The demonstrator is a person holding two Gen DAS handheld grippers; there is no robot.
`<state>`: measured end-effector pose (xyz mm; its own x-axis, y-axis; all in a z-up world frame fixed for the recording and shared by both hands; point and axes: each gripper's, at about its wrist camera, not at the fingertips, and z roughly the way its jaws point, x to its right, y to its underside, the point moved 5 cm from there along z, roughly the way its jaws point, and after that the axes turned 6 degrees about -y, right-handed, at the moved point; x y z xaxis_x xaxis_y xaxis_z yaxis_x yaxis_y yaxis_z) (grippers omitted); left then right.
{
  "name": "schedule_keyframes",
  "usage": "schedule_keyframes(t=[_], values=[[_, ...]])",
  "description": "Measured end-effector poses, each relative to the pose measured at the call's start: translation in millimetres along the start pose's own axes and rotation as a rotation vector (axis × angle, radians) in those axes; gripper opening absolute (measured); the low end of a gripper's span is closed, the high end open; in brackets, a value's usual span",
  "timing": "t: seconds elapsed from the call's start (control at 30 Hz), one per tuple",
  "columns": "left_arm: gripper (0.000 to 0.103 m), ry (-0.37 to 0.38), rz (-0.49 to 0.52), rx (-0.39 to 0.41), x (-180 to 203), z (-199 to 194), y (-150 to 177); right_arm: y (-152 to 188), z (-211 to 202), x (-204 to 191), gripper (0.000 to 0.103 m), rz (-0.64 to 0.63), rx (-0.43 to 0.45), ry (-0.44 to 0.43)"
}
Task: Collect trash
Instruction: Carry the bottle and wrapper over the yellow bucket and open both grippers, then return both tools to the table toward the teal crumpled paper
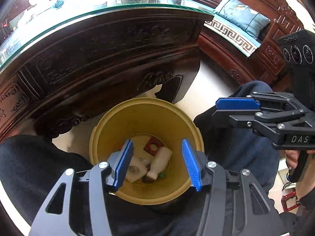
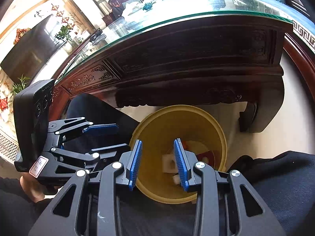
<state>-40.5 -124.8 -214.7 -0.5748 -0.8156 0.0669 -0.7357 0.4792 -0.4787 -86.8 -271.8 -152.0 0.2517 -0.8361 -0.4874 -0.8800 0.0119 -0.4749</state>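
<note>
Left wrist view: left gripper (image 1: 157, 163) poised above the yellow bin (image 1: 102, 137) at lower centre, fingers (image 1: 123, 164) released and apart with nothing between them. At the bin's bottom, already dropped: a white bottle (image 1: 160, 162), a red piece with a hole (image 1: 153, 146), a white block (image 1: 135, 170). Right gripper (image 1: 236, 103) at right edge, seen from the side, over a dark-clothed knee, nothing visible at its blue pad. Dark carved table (image 1: 110, 45) with glass top filling the upper half; best to lift straight up and clear of the bin's rim before swinging toward that top for more. Right wrist view: right gripper (image 2: 157, 163) aimed into the same bin (image 2: 220, 135) at lower centre, fingers (image 2: 135, 163) parted, empty, a white scrap (image 2: 168, 164) and a red one (image 2: 206, 156) lying far beneath in the bin. Left gripper (image 2: 102, 127) at lower left, beside the bin. Likely step: release finished, withdrawal next. Worth keeping both sets of fingers wide on the way out, avoiding a knock on the rim, and checking the glass top in the upper part of the frame, where pale and teal clutter (image 2: 147, 5) may be the remaining trash, too glared to tell.
</note>
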Motion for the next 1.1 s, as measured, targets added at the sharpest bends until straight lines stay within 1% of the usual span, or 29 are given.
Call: schedule_keyframes(t=[0.43,0.67,0.8,0.93,1.03,1.1], values=[[0.051,-0.012,-0.029,0.008,-12,-2,-3,-3,3,-2,0.034,-0.005,-0.011,-0.014],[0.051,-0.023,-0.06,0.03,-25,-8,-12,-14,5,-8,0.034,-0.023,-0.018,-0.023],[0.051,-0.033,-0.081,0.052,-36,-16,-24,-26,2,-16,0.034,-0.043,-0.01,-0.028],[0.051,-0.061,-0.091,0.092,-49,-31,-43,-46,-5,-22,0.034,-0.064,0.01,-0.031],[0.051,-0.072,-0.099,0.126,-61,-46,-65,-67,-10,-30,0.034,-0.083,0.021,-0.044],[0.051,-0.096,-0.093,0.156,-71,-56,-85,-85,-14,-37,0.034,-0.113,0.032,-0.047]])
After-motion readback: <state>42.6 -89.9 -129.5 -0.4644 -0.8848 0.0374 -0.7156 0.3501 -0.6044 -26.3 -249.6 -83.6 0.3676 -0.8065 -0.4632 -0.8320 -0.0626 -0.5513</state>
